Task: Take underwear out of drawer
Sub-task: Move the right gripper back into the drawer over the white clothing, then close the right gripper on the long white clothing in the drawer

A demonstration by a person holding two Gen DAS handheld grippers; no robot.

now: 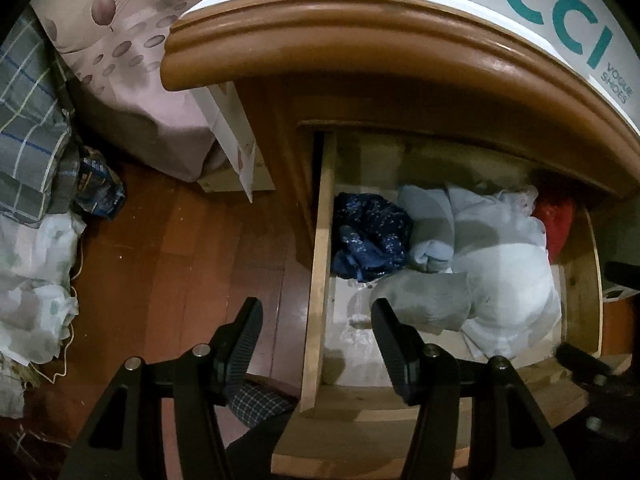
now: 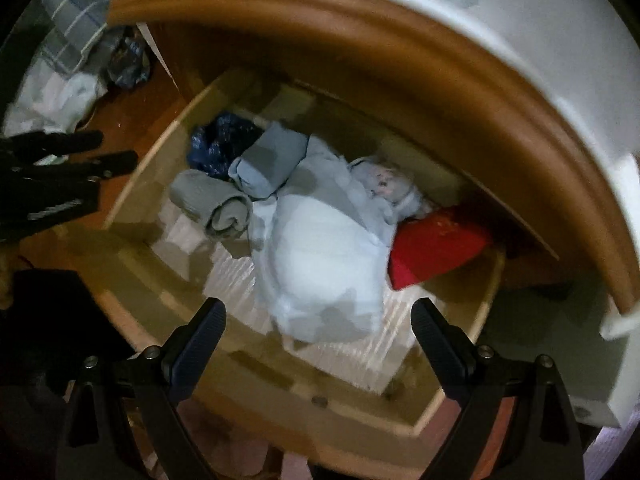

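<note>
Both my grippers hang empty over the open drawer (image 2: 132,184): right gripper (image 2: 318,316) spread wide above the pale bundle (image 2: 320,256), ready to straddle it; left gripper (image 1: 316,316) half parted across the drawer's side wall. Inside lie rolled underwear: grey roll (image 2: 212,204), blue roll (image 2: 268,164), dark navy piece (image 2: 218,144), plus a red item (image 2: 436,244).

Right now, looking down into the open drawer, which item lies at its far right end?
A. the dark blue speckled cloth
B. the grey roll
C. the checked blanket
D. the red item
D: the red item lies at the right end of the drawer, past the white bundle; the dark blue speckled cloth is at the left.
</note>
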